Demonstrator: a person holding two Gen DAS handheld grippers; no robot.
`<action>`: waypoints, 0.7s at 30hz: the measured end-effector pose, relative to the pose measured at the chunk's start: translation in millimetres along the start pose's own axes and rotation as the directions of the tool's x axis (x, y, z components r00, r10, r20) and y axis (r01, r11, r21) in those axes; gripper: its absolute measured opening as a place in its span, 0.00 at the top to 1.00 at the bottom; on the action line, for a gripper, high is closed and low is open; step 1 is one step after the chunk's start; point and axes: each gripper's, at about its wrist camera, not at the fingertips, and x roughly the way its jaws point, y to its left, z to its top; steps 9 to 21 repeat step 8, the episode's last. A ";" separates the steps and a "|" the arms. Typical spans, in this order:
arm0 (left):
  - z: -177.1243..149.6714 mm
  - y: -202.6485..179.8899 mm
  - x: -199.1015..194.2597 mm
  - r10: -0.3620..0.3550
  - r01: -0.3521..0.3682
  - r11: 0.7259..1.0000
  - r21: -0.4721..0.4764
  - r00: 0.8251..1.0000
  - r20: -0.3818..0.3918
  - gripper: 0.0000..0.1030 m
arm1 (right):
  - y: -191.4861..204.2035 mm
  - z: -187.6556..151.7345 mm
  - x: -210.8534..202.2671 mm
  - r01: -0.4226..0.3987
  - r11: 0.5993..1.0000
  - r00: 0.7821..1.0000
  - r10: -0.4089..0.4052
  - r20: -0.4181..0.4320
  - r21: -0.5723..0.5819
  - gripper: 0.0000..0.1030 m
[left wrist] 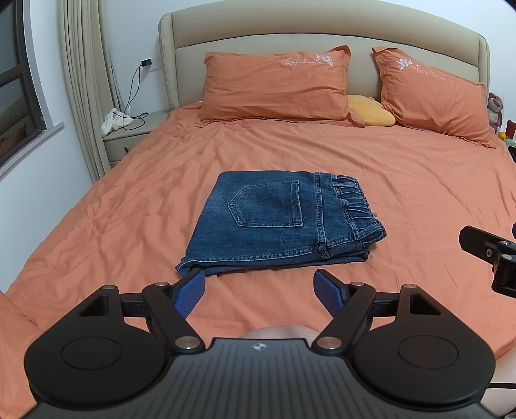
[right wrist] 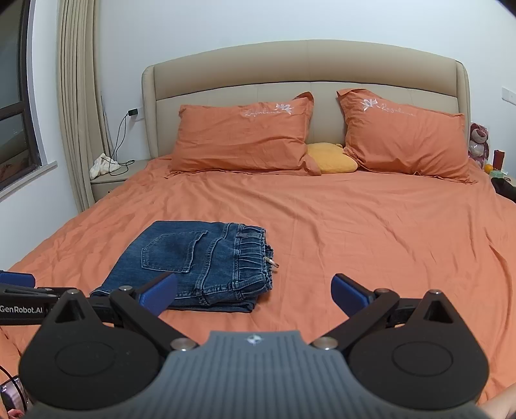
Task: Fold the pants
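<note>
A pair of blue jeans (left wrist: 277, 222) lies folded into a compact rectangle on the orange bed sheet (left wrist: 129, 206), back pocket up, elastic waistband to the right. In the right wrist view the jeans (right wrist: 193, 261) lie left of centre. My left gripper (left wrist: 259, 290) is open and empty, hovering just in front of the jeans' near edge. My right gripper (right wrist: 254, 295) is open and empty, to the right of the jeans and a little nearer; part of it shows at the right edge of the left wrist view (left wrist: 490, 254).
Two orange pillows (left wrist: 274, 87) (left wrist: 432, 93) and a small yellow cushion (left wrist: 371, 111) lie against the beige headboard (left wrist: 322, 29). A bedside table (left wrist: 129, 135) with a white cloth and charger cable stands left, by curtains (left wrist: 84, 80). A plush toy (right wrist: 479, 140) sits at the right.
</note>
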 end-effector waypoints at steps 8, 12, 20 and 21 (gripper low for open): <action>0.3 2.0 -3.1 0.008 -0.009 1.000 0.012 1.000 0.007 0.13 | -1.1 -0.7 -0.7 0.000 1.000 1.000 0.000 0.000 0.002 0.05; 0.3 2.0 -3.1 0.008 -0.009 1.000 0.012 1.000 0.007 0.13 | -1.1 -0.7 -0.7 0.000 1.000 1.000 0.000 0.000 0.002 0.05; 0.3 2.0 -3.1 0.008 -0.009 1.000 0.012 1.000 0.007 0.13 | -1.1 -0.7 -0.7 0.000 1.000 1.000 0.000 0.000 0.002 0.05; 0.3 2.0 -3.1 0.008 -0.009 1.000 0.012 1.000 0.007 0.13 | -1.1 -0.7 -0.7 0.000 1.000 1.000 0.000 0.000 0.002 0.05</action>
